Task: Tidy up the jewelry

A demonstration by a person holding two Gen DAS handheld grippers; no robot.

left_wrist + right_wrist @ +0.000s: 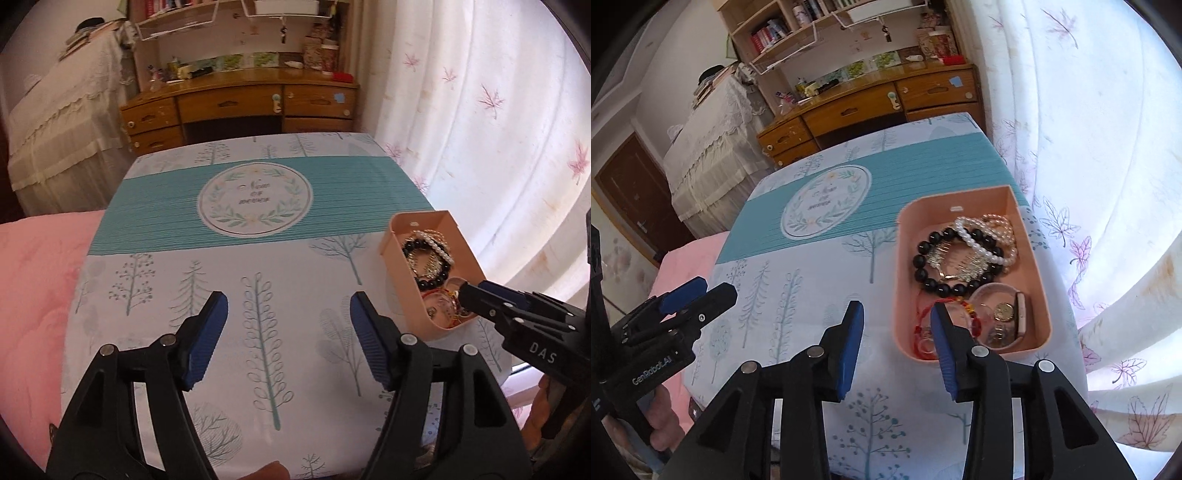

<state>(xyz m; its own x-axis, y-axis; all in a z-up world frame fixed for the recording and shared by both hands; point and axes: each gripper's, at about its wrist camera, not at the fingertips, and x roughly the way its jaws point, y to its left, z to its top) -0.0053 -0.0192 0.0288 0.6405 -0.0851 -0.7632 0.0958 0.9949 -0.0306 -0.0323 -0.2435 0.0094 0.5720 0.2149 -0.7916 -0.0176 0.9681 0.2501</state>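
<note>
Right wrist view shows basically everything piled in the pink tray [1030, 229]: black bead bracelet [925, 254], pearl bracelet [979, 240], red string [923, 314]. Looks nearly finished. Right gripper [897, 325] and left gripper [288, 314] both spread wide, carrying nothing.

The tray [1030, 266] sits at the table's [798, 295] right edge, holding bracelets [960, 254]; a desk [871, 107] stands behind, curtain [1108, 147] right.
</note>
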